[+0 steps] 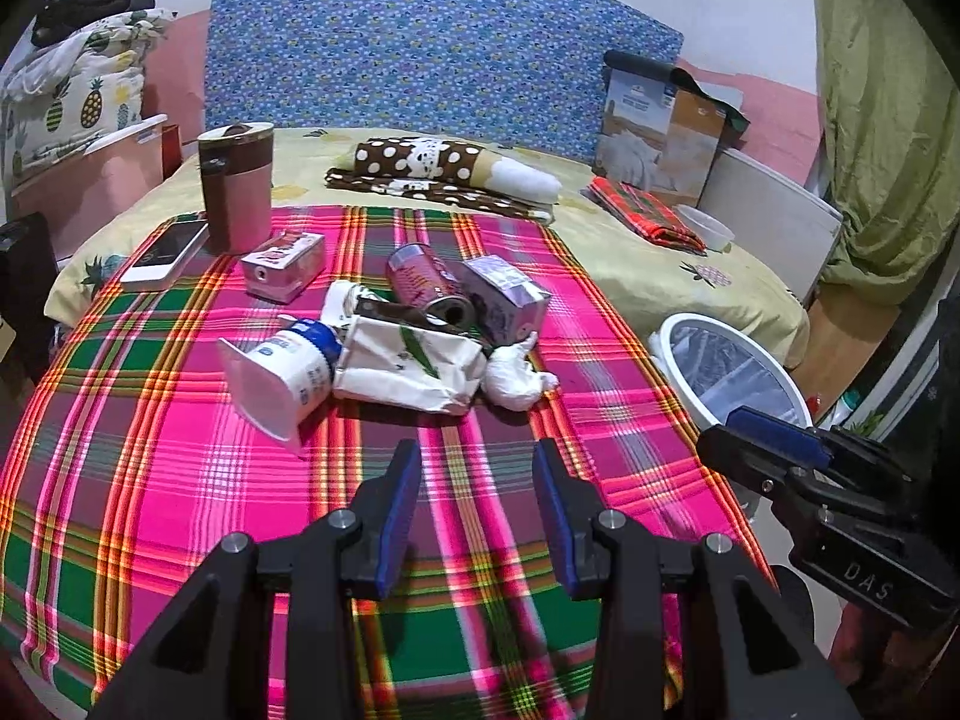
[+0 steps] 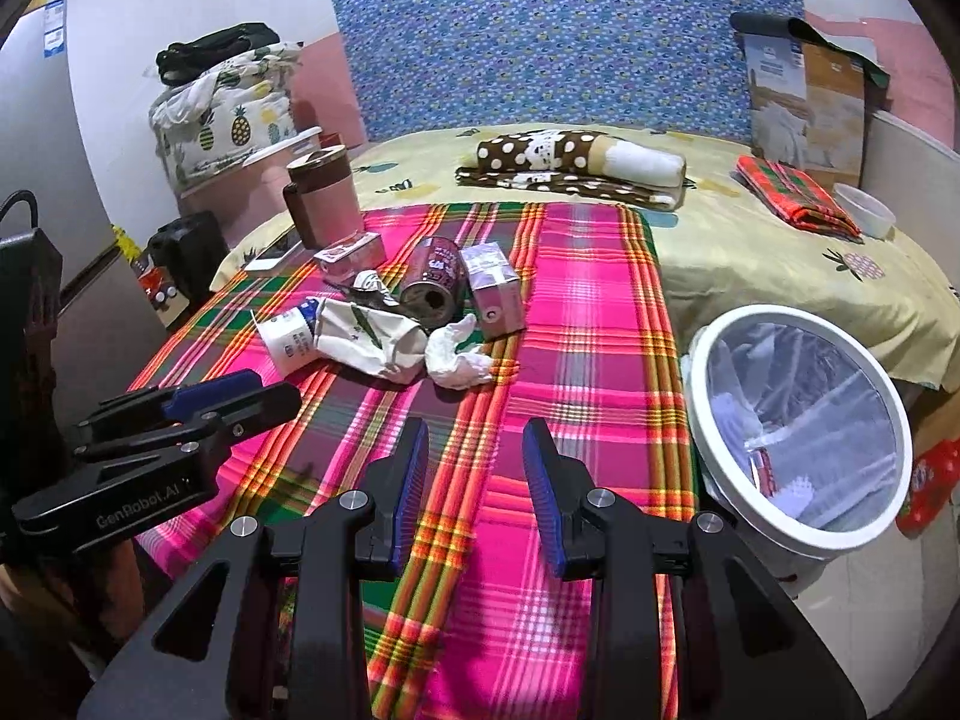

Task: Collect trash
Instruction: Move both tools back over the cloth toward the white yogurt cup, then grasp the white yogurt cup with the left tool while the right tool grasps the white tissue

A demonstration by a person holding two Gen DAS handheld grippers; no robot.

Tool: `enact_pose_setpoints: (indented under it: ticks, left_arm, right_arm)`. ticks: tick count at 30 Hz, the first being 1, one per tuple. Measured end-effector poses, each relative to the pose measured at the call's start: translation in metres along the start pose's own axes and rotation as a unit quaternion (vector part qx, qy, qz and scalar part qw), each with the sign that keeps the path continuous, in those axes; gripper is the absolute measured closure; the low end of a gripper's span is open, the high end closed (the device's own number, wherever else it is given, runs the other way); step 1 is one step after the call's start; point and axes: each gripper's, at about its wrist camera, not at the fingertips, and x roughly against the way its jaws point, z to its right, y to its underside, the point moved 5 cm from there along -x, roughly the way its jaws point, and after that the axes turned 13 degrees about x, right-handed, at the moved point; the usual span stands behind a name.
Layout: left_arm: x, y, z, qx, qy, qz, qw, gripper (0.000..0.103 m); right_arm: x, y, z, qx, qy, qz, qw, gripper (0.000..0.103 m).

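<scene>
Trash pile [image 1: 396, 348] mid plaid cloth [image 1: 180, 480], bin [image 2: 798, 420] off right bed edge. Left gripper [image 1: 477, 510], right gripper [image 2: 474, 480] both half-open, empty. Risk: can [image 1: 429, 291] rolls if nudged, tissue [image 1: 516, 378] slips pads.

Bare plaid cloth [image 1: 480, 480] in front of both tongs gives clear passage to the trash pile [image 1: 408, 354]; white bin [image 2: 798, 420] blocks right side.

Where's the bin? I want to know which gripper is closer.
The bin stands off the bed's right edge, beside the plaid cloth, nearest the right gripper; the left-wrist view shows it far right.
</scene>
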Motion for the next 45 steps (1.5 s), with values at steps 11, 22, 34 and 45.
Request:
enact_pose_setpoints:
  ticks: [11,22,34,45]
  left_arm:
    - [-0.005,-0.009,-0.022,0.015,-0.016,0.002,0.9998,0.063]
    - [-0.014,-0.021,-0.05,0.036,-0.038,0.006,0.9986,0.055]
    - [-0.027,-0.041,-0.089,0.062,-0.069,0.021,0.9955,0.046]
    - [-0.043,-0.056,-0.104,0.062,-0.056,0.021,0.9963,0.034]
  right_arm:
    - [-0.014,-0.008,-0.011,0.013,-0.007,-0.011,1.0,0.061]
    - [-0.033,-0.011,-0.014,0.014,-0.02,-0.028,0.999,0.061]
    - [-0.05,-0.014,-0.011,0.002,-0.041,-0.033,0.999,0.049]
    - [-0.071,-0.018,-0.009,-0.002,-0.049,-0.045,0.998,0.049]
